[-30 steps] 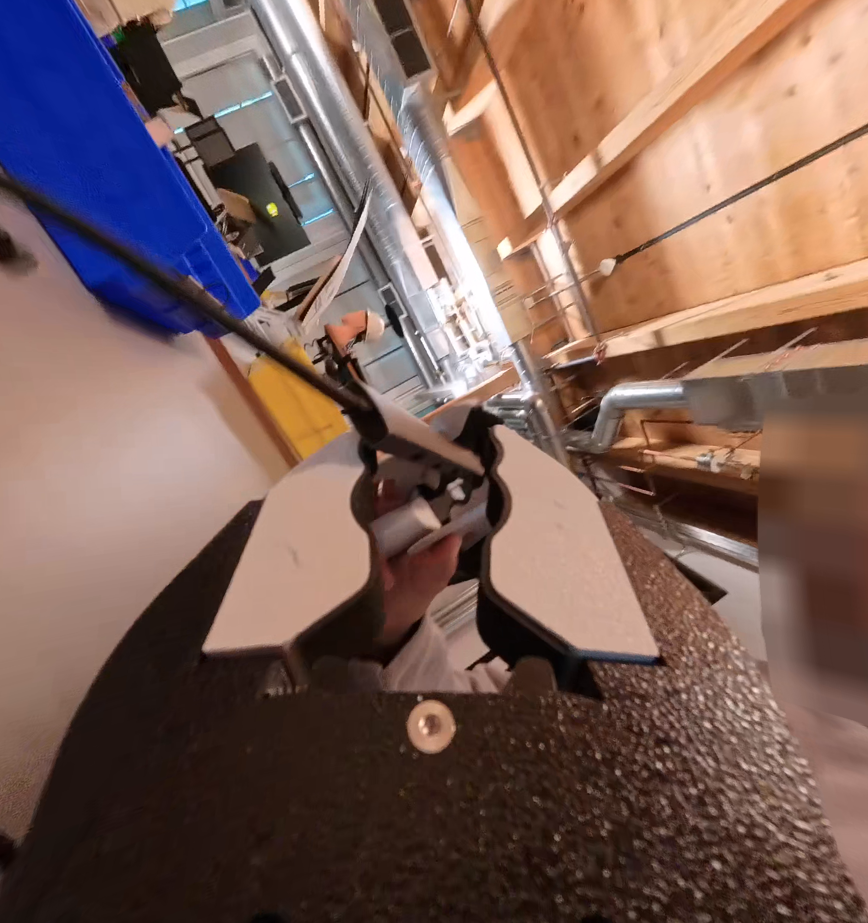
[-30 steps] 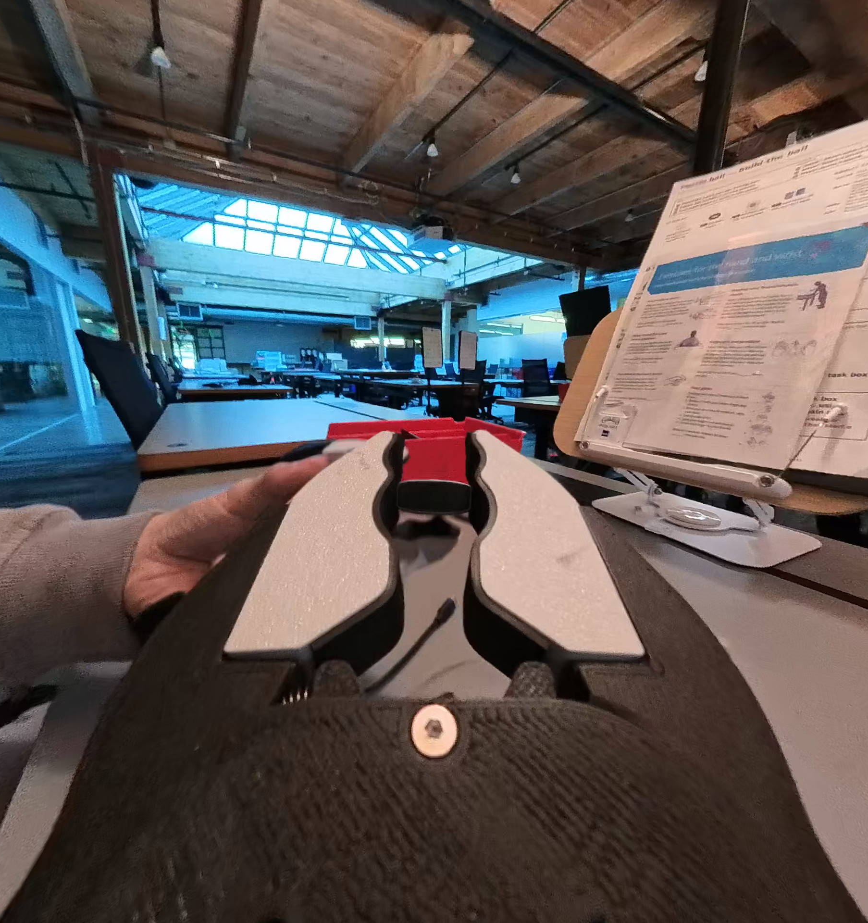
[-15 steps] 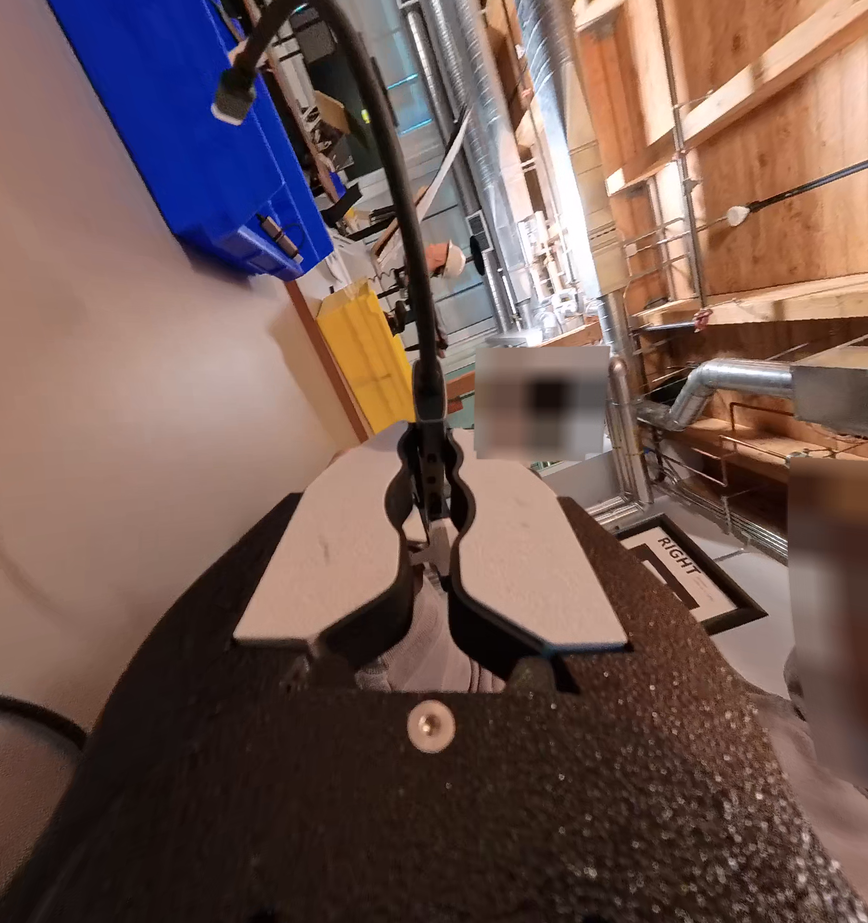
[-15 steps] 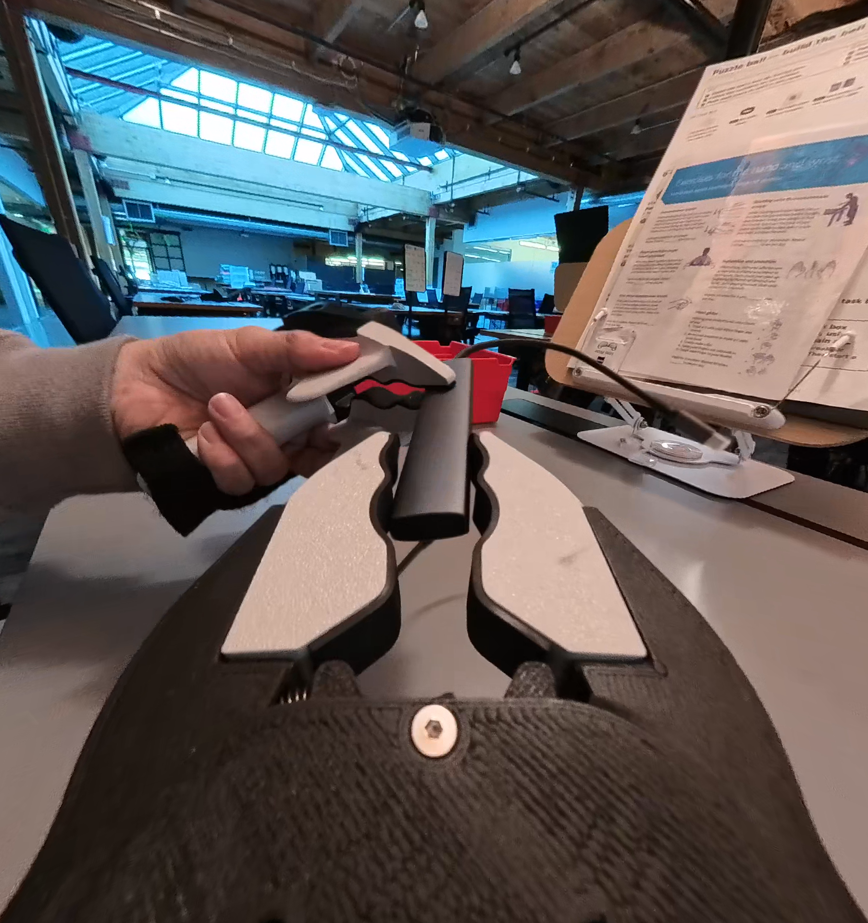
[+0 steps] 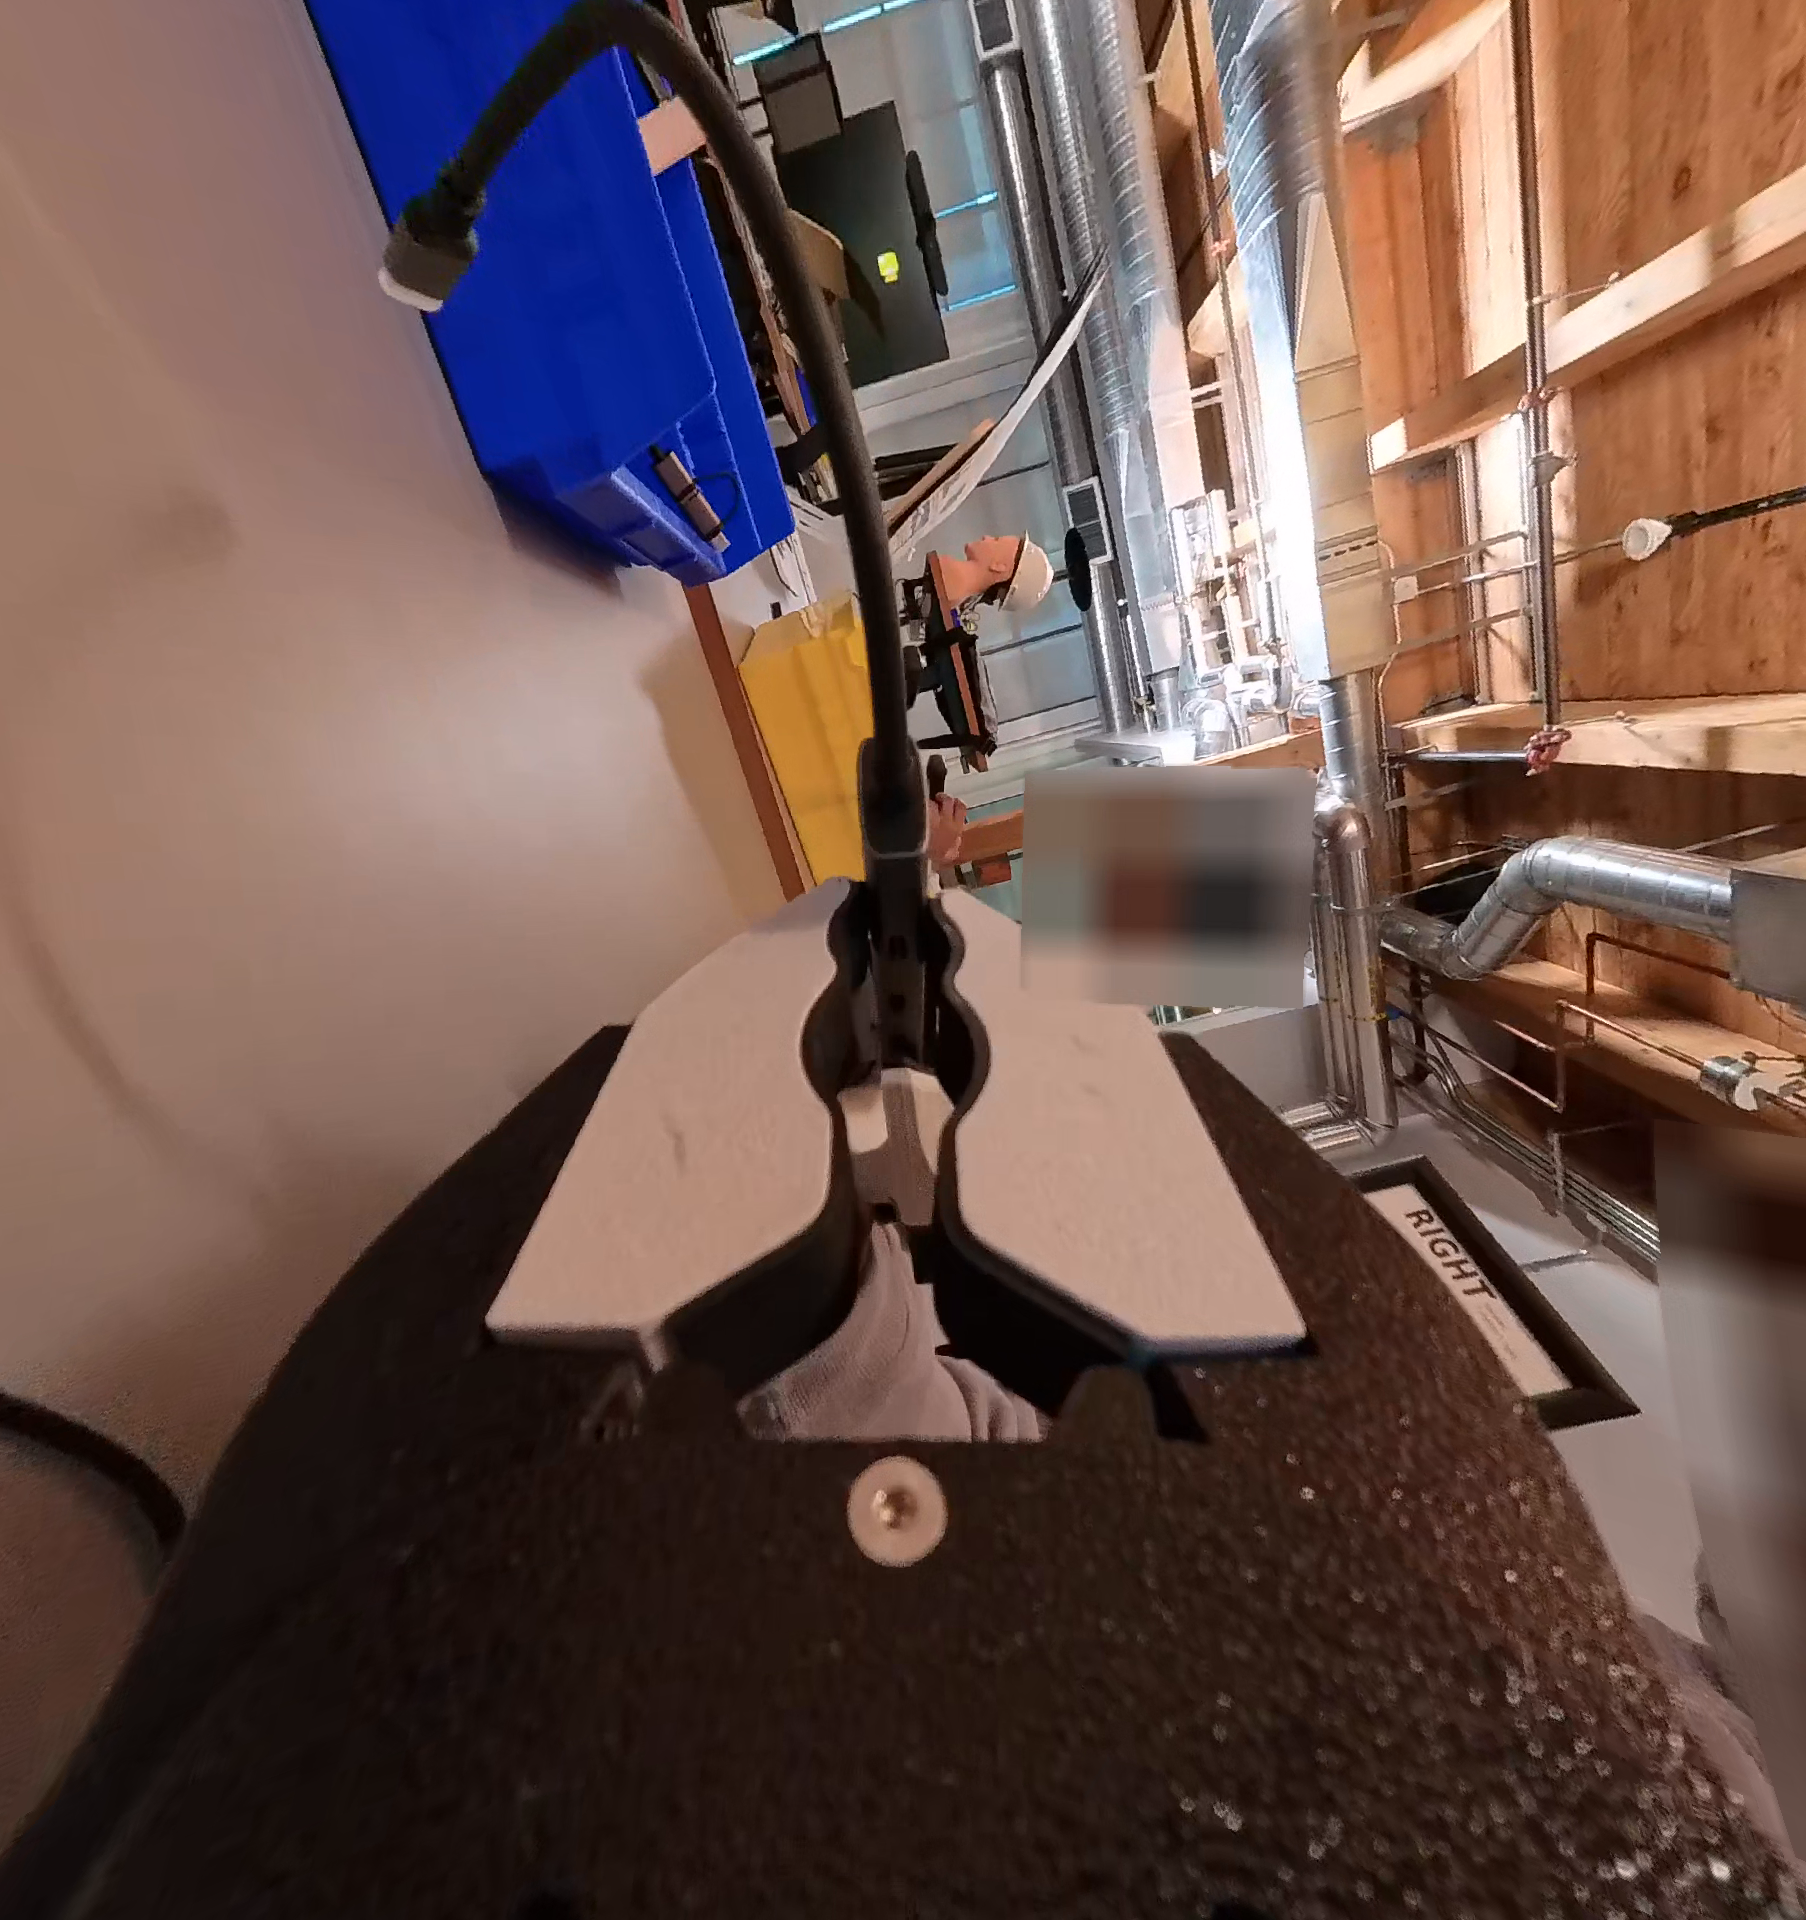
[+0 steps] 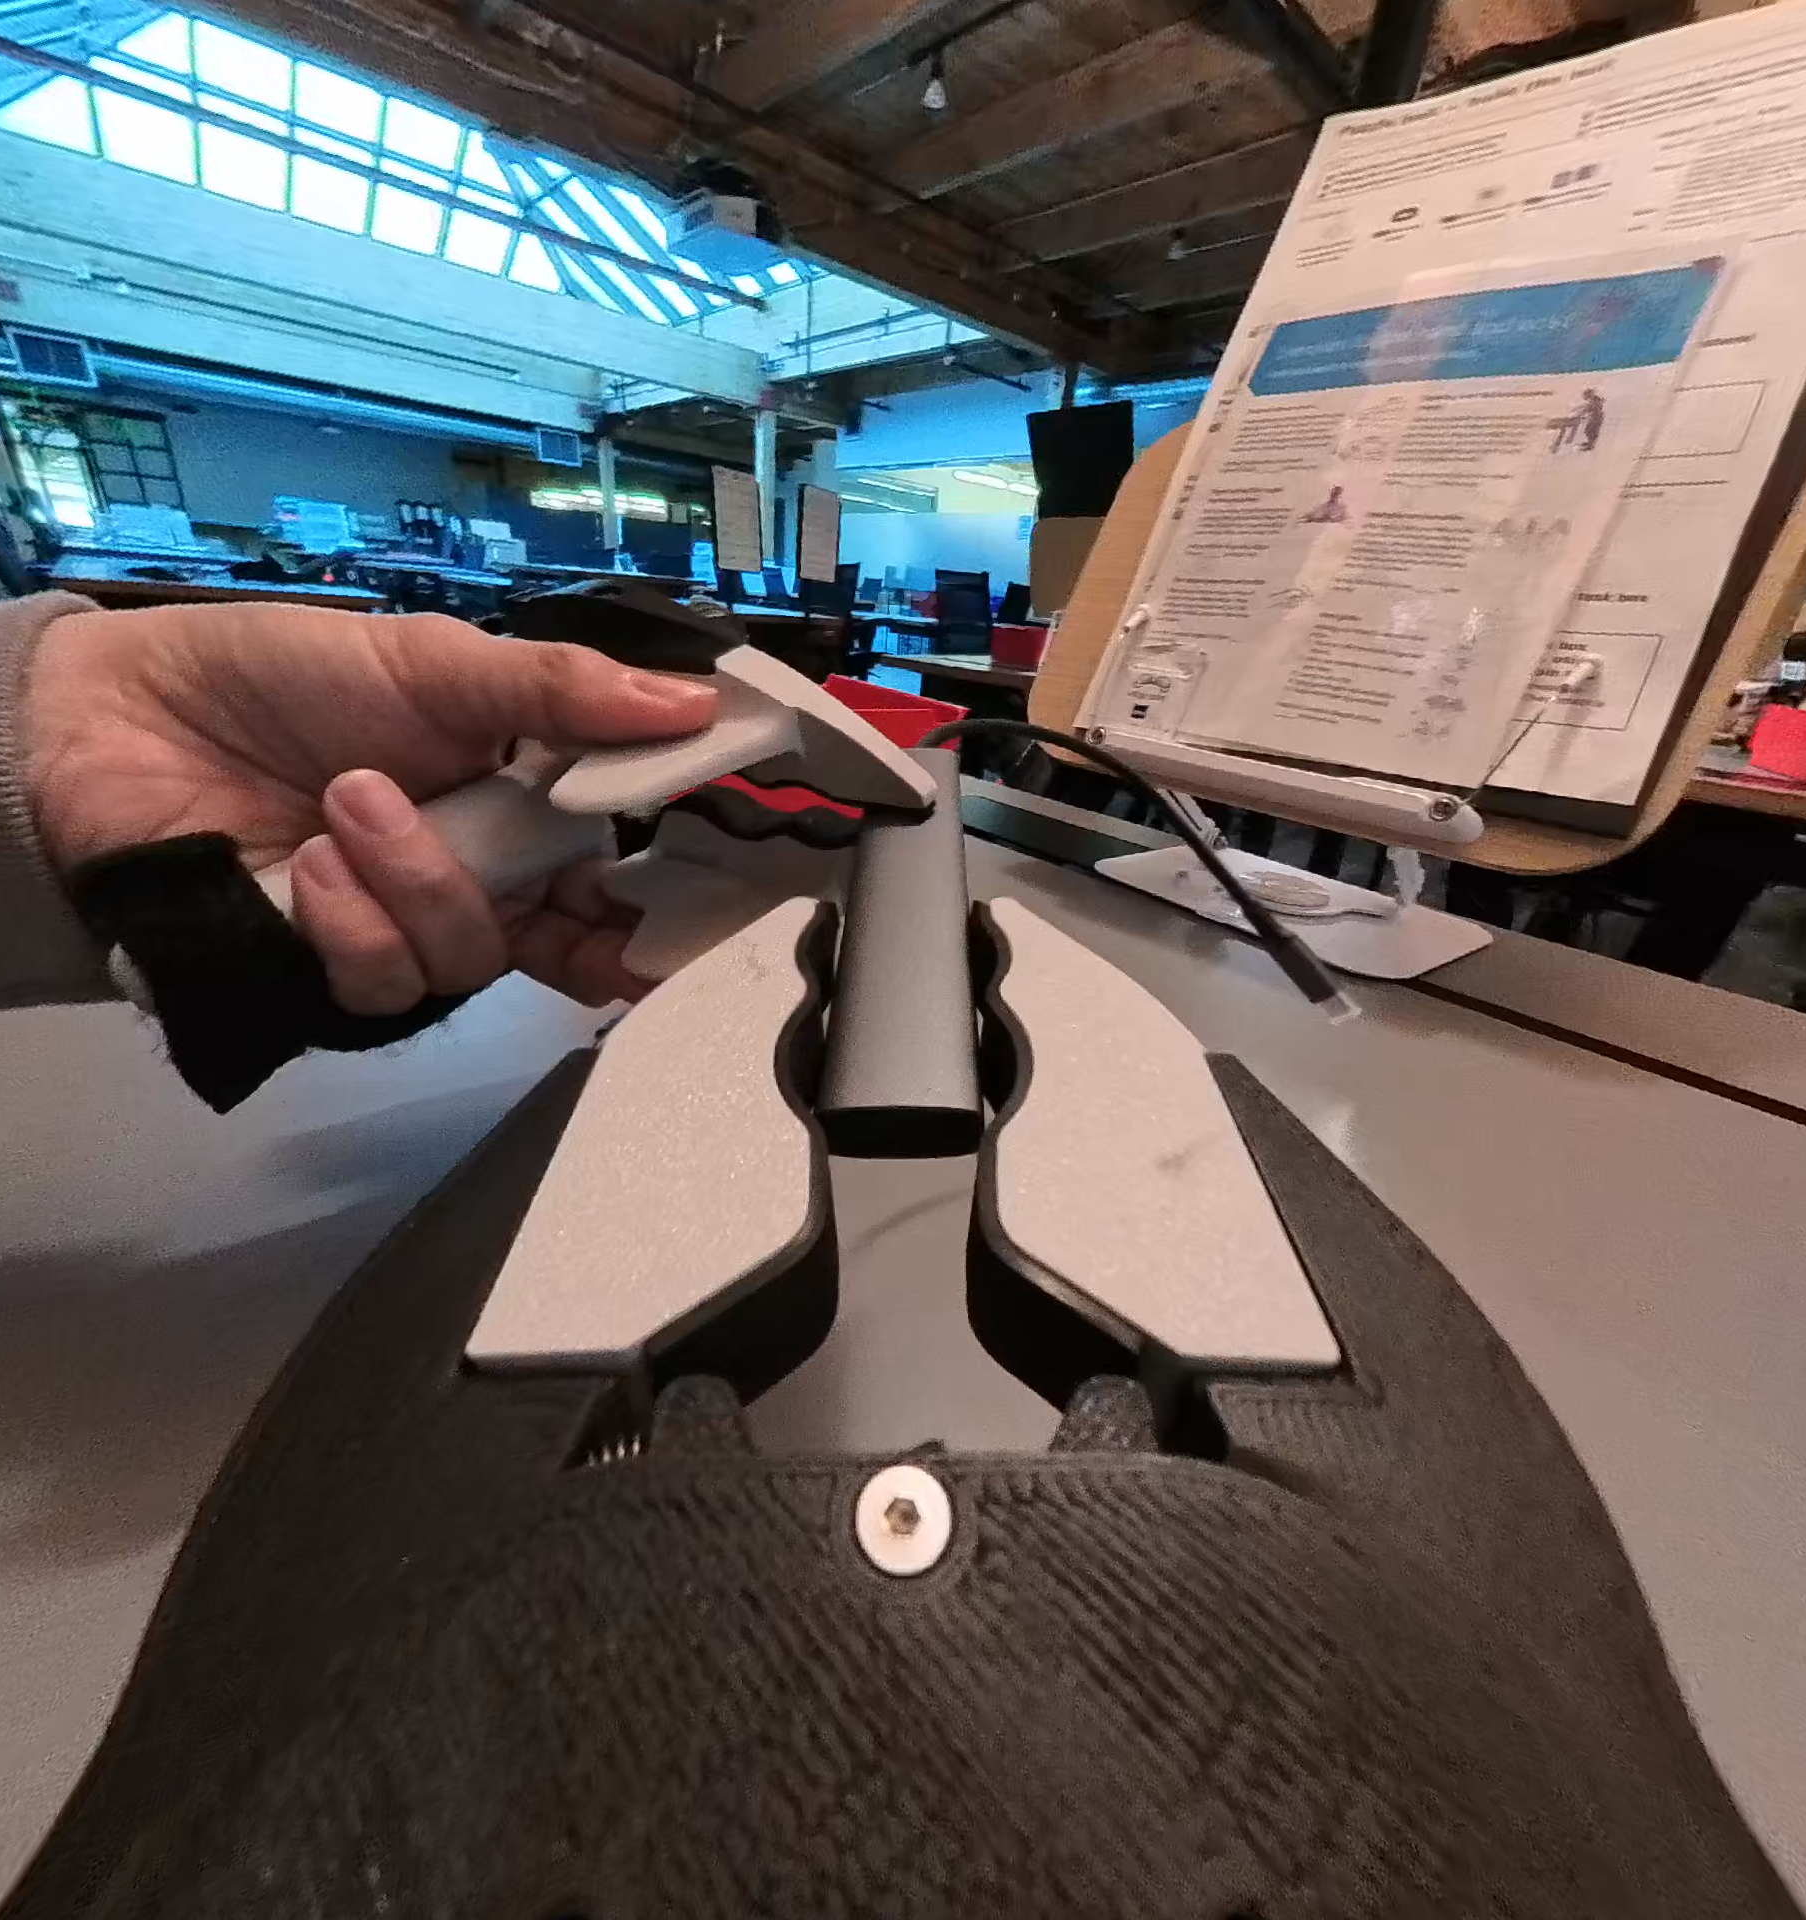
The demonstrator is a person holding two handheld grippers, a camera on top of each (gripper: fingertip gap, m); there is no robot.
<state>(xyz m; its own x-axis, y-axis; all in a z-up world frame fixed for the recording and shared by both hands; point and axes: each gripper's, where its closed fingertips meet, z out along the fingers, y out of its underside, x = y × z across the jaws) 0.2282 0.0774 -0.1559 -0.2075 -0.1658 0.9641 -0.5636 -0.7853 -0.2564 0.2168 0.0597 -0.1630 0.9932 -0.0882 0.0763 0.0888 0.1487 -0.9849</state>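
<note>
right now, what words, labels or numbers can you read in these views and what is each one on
I don't copy out writing; these things bear it.
Black-framed white sign on the table: large black capitals, legible; the smaller line under them is blurred.
Laminated sheets on the wooden stand: headings and dense print, mostly too small.
Hanging boards far back: too small to read.
Black cable, dark bar: no marking seen.

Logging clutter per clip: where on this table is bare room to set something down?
Bare grey table lies right of the right tongs, up to the document stand's white base. Another bare stretch sits below the hand. Crowded: straight ahead, where the left tongs, dark bar and dangling cable meet.
</note>
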